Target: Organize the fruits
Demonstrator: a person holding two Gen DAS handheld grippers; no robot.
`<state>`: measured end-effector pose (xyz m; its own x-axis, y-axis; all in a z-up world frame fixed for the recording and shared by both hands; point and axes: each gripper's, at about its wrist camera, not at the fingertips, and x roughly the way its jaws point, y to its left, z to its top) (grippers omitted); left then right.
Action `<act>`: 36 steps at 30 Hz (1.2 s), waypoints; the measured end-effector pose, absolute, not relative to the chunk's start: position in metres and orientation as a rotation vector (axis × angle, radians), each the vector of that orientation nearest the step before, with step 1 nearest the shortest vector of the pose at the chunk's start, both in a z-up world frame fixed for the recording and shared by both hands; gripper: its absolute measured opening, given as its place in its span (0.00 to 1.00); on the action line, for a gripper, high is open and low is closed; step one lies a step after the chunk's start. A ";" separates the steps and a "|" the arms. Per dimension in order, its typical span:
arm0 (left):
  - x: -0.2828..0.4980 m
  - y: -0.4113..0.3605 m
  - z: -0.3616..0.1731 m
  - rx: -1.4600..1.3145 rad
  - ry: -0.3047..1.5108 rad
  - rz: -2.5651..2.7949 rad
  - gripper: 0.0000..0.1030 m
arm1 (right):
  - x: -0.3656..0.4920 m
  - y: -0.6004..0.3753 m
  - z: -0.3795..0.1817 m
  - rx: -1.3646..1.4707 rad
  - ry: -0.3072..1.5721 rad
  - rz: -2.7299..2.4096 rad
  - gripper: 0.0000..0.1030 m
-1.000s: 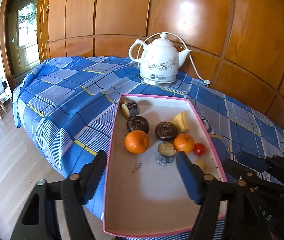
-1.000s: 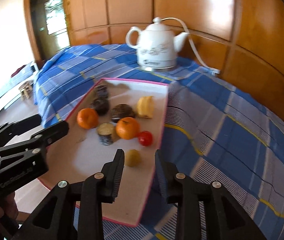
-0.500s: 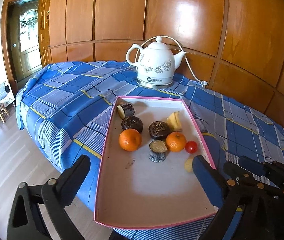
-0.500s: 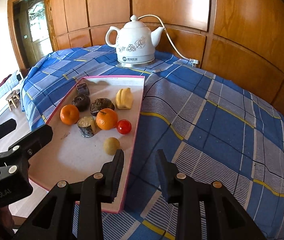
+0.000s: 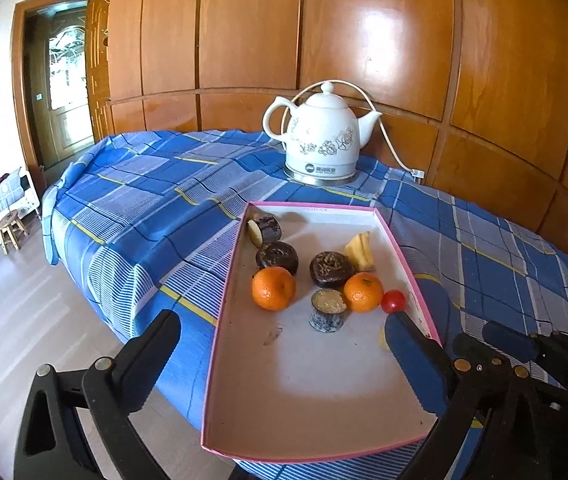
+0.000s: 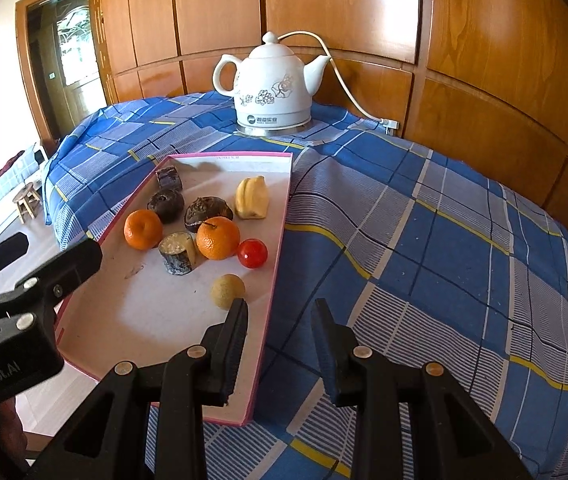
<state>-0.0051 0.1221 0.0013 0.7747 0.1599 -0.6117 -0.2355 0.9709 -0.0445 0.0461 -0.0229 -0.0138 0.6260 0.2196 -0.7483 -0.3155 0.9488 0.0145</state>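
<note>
While your left tool (image 5: 280,350) stands spread as wide as it goes, its jaws just opened and empty over the tray (image 5: 220,340), your right tool (image 6: 280,328) hangs over the tray's right rim, jaws narrowly parted with nothing between them. The fruits sit bunched mid-tray on the cloth-covered surface (image 6: 424,248): two oranges (image 5: 273,288), a small tomato (image 6: 252,253), bananas (image 6: 251,198), a pale round fruit (image 6: 227,291) nearest you. The oranges look firm but likely to roll, so grip across the widest part. The tomato probably bruises; close gently.
</note>
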 end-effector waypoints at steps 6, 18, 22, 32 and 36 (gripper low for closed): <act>-0.006 0.124 0.004 -0.109 0.632 0.251 1.00 | 0.045 -0.020 -0.013 -0.129 0.835 0.310 0.32; -0.008 0.126 0.003 -0.114 0.626 0.278 1.00 | 0.043 -0.016 -0.014 -0.139 0.830 0.314 0.32; -0.008 0.127 0.003 -0.122 0.629 0.274 1.00 | 0.043 -0.015 -0.013 -0.142 0.827 0.315 0.32; -0.008 0.126 0.003 -0.130 0.631 0.256 1.00 | 0.042 -0.015 -0.012 -0.143 0.822 0.317 0.32; -0.009 0.126 0.004 -0.130 0.627 0.257 1.00 | 0.042 -0.015 -0.011 -0.144 0.820 0.318 0.32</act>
<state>-0.0088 0.1257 0.0036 0.7794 0.1975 -0.5946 -0.2758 0.9603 -0.0425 0.0422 -0.0146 -0.0114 0.6381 0.2223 -0.7372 -0.3325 0.9431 -0.0035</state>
